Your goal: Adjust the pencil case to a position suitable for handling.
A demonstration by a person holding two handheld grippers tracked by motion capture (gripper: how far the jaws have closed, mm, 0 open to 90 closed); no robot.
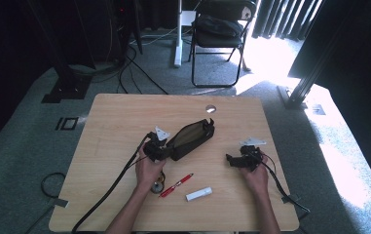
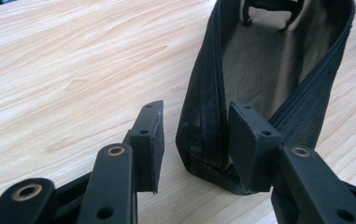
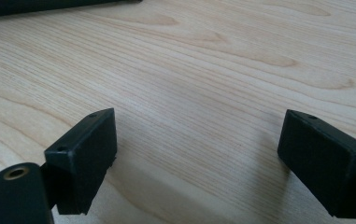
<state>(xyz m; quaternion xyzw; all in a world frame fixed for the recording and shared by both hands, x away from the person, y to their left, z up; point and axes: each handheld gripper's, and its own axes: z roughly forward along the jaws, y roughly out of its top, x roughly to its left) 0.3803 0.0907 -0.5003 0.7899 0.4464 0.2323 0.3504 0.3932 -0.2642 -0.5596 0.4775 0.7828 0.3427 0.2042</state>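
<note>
No writing can be read on anything. One black zip pouch (image 1: pixel 191 138) lies unzipped mid-table, its near corner between the spread jaws of the left gripper (image 2: pixel 195 140) — one pad sits inside the opening. The right gripper (image 3: pixel 196 161) hangs spread over bare wood. One red pen (image 1: pixel 176 185), one white tube (image 1: pixel 198 194) — light wooden table (image 1: pixel 120 117), grey carpet, one folding chair (image 1: pixel 219 34).

Matt black woven cloth pouch (image 2: pixel 264 70) (mesh-like sides) on a smooth pale wood-grain table (image 2: pixel 73 70).
</note>
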